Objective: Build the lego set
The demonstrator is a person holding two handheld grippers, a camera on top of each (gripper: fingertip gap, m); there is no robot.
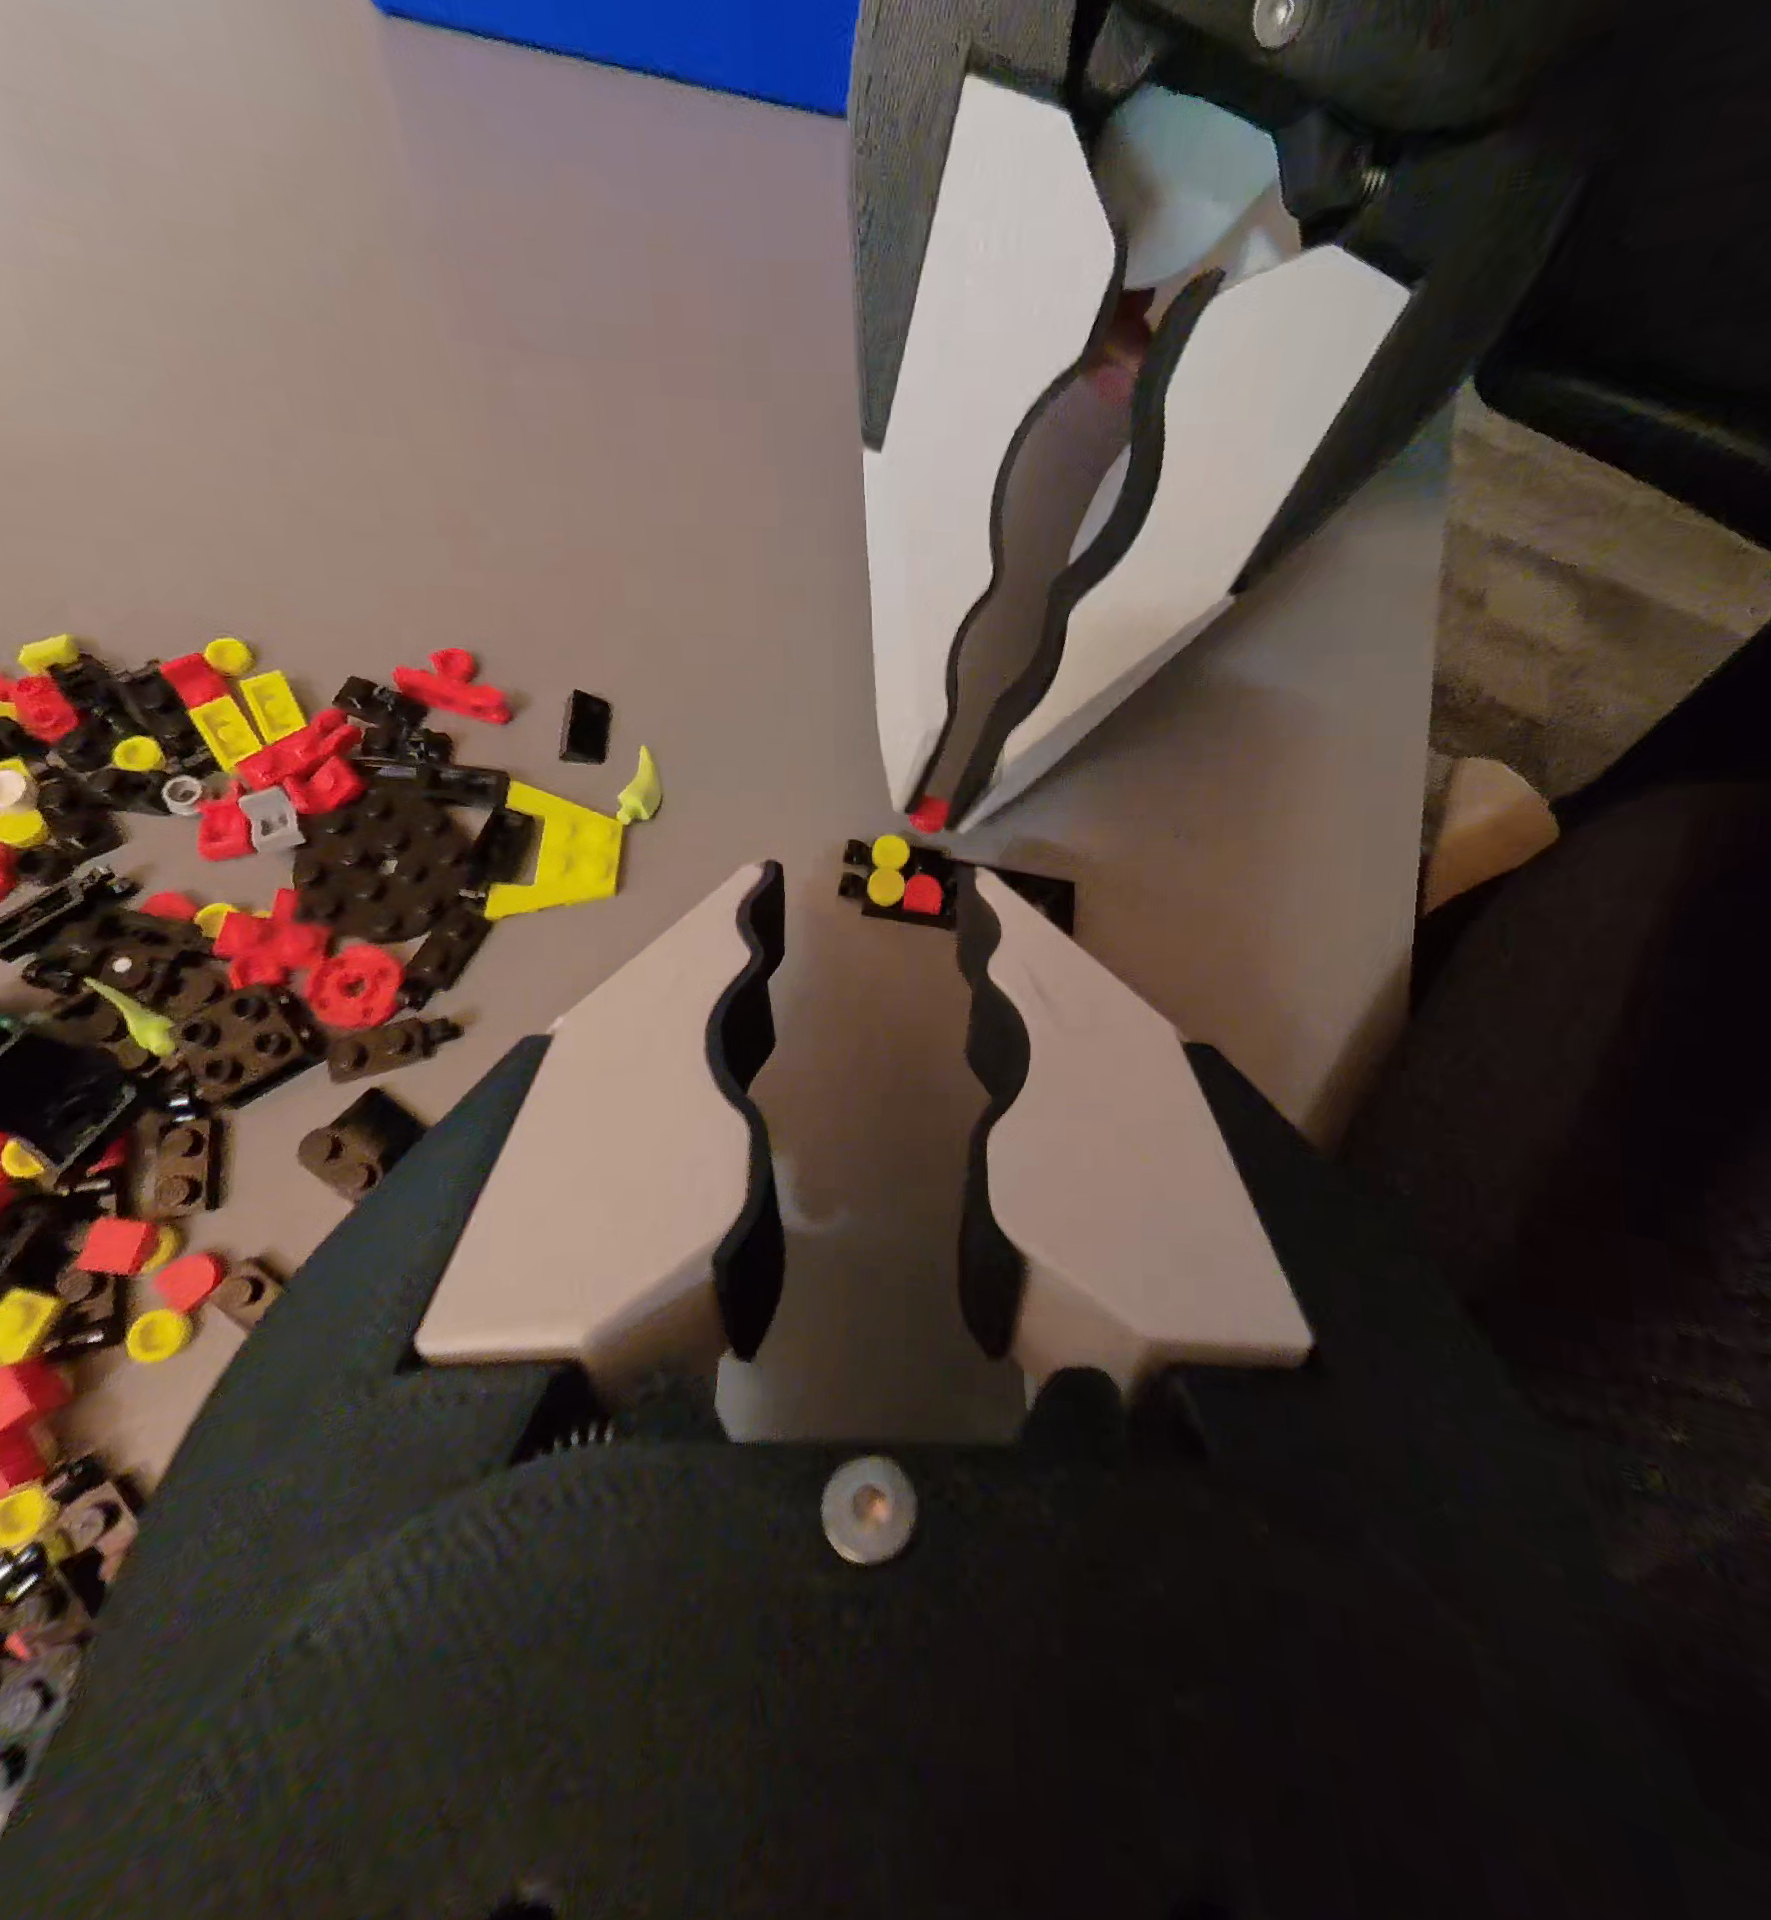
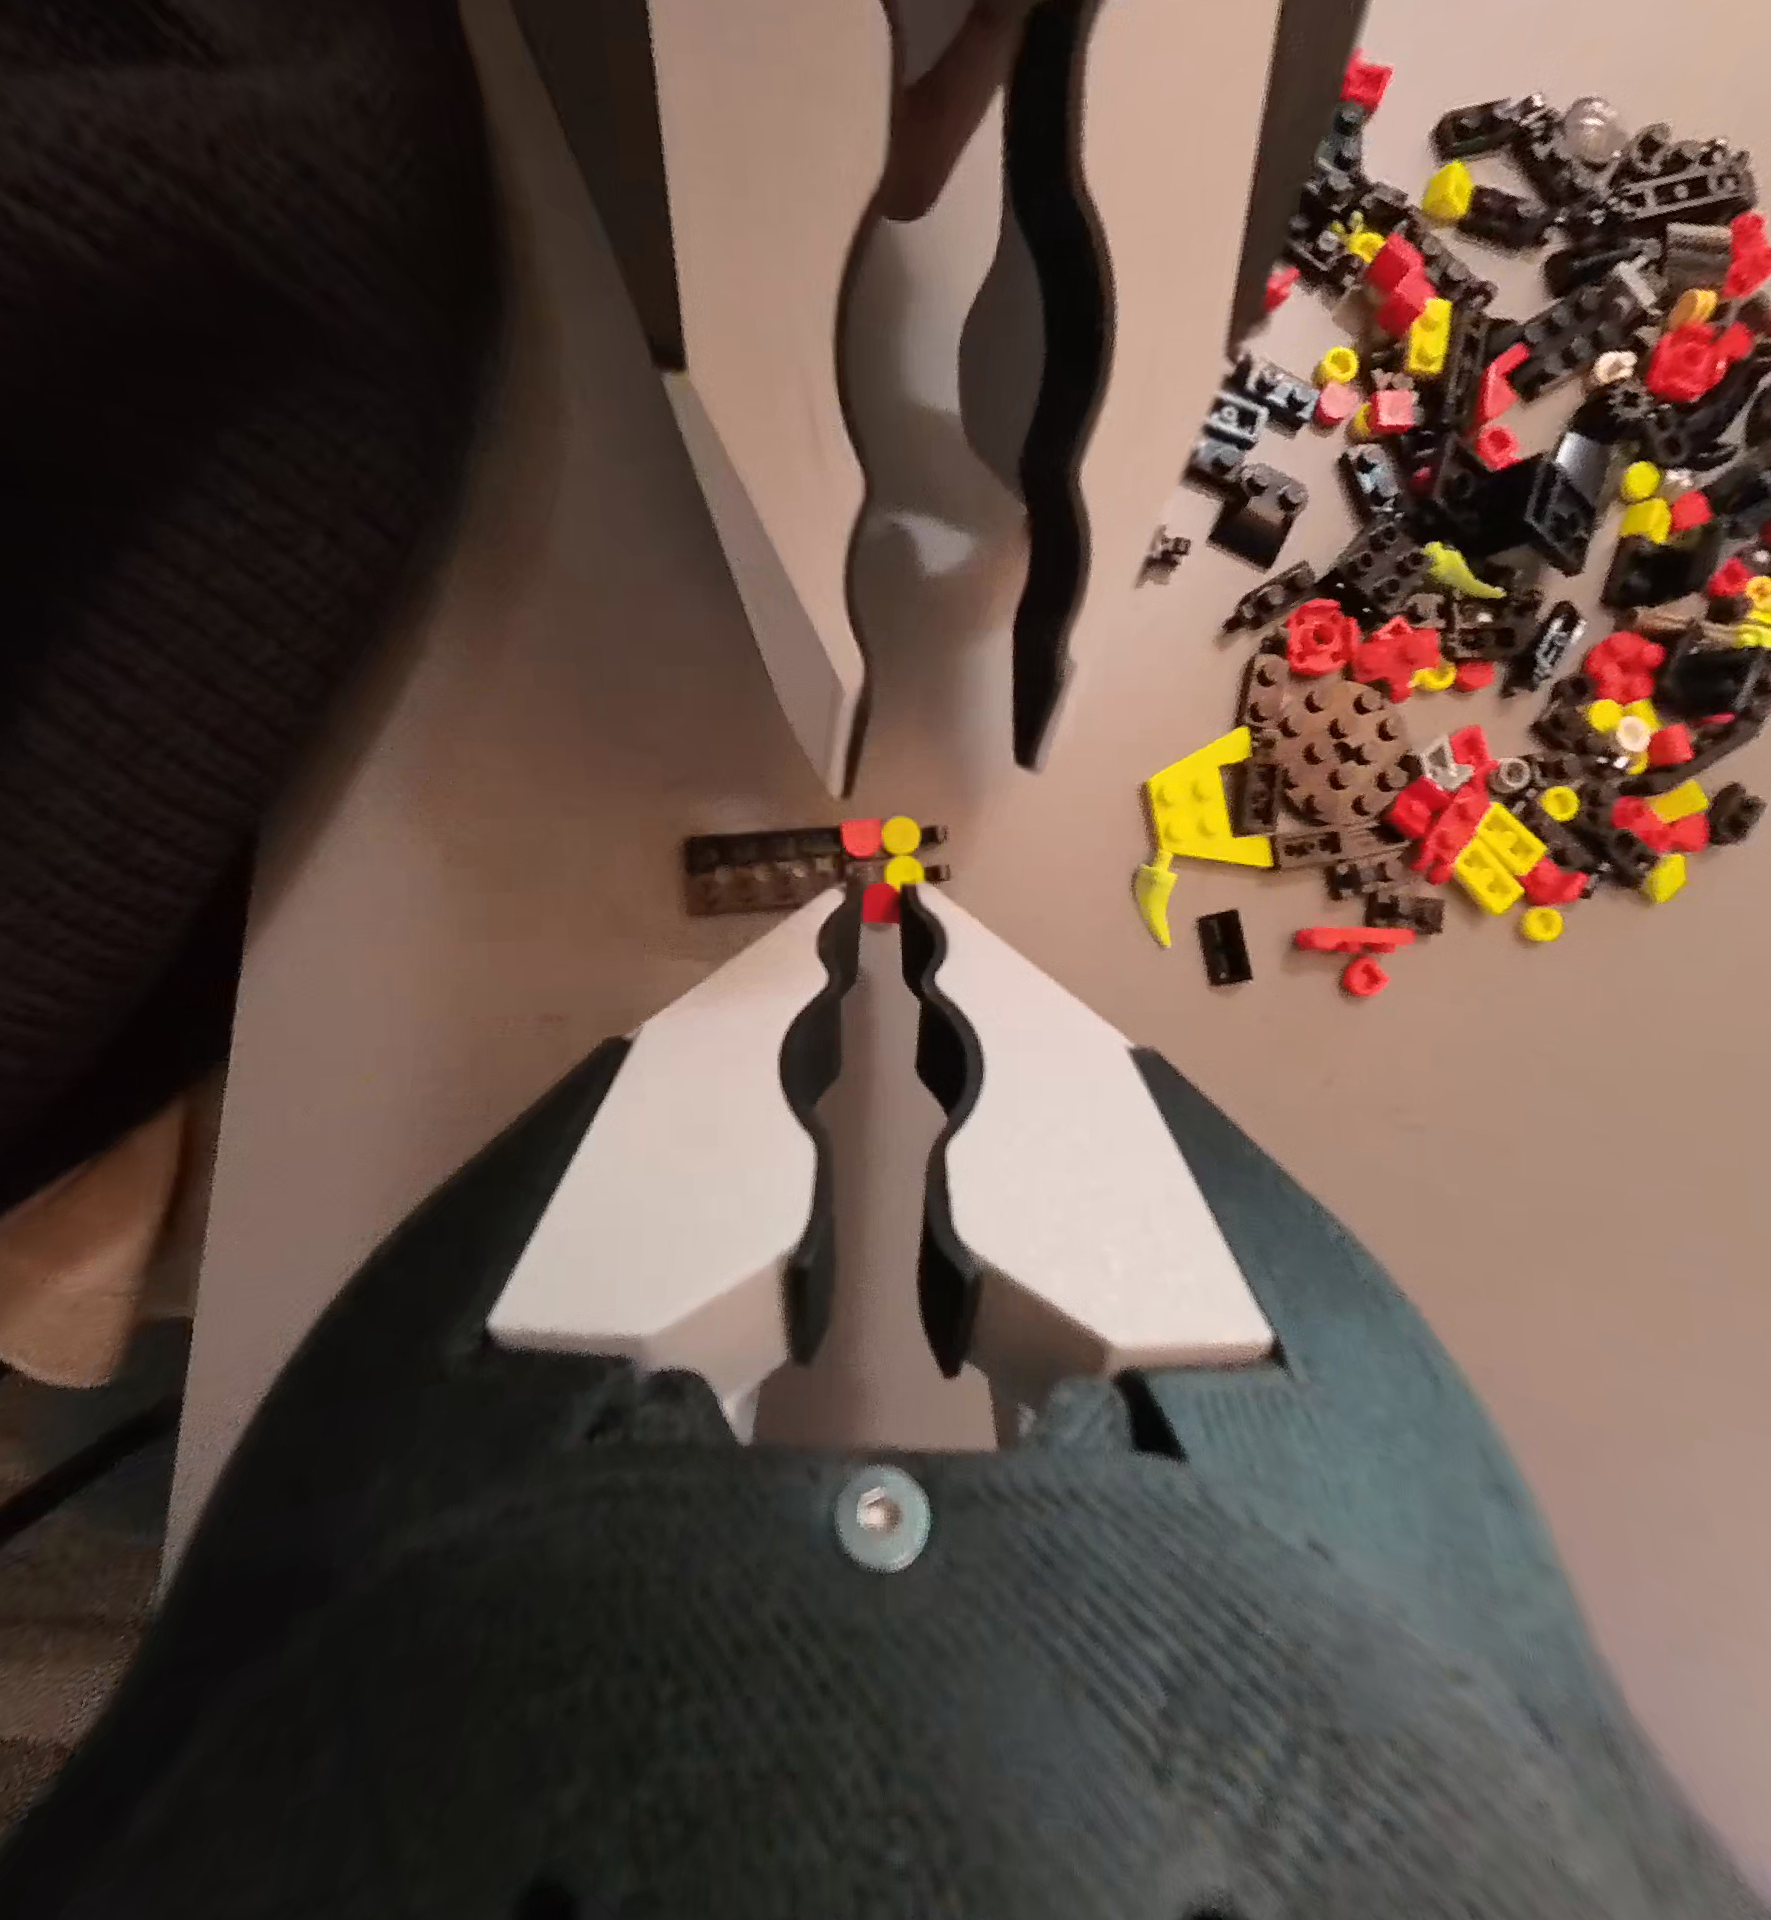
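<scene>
Right wrist view showed the worktop (image 2: 1276,1195) with a loose brick pile (image 2: 1546,520) at far right. Centre lay the black plate (image 2: 756,868). My left fingers (image 1: 865,894) stood wide; my right fingers (image 2: 879,902) pinched a small red piece (image 2: 878,904) at its near edge.

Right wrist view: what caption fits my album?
Right gripper pinches a small red piece beside the black plate.

Dim warm light, wide-angle warping, blurred edges.
</scene>
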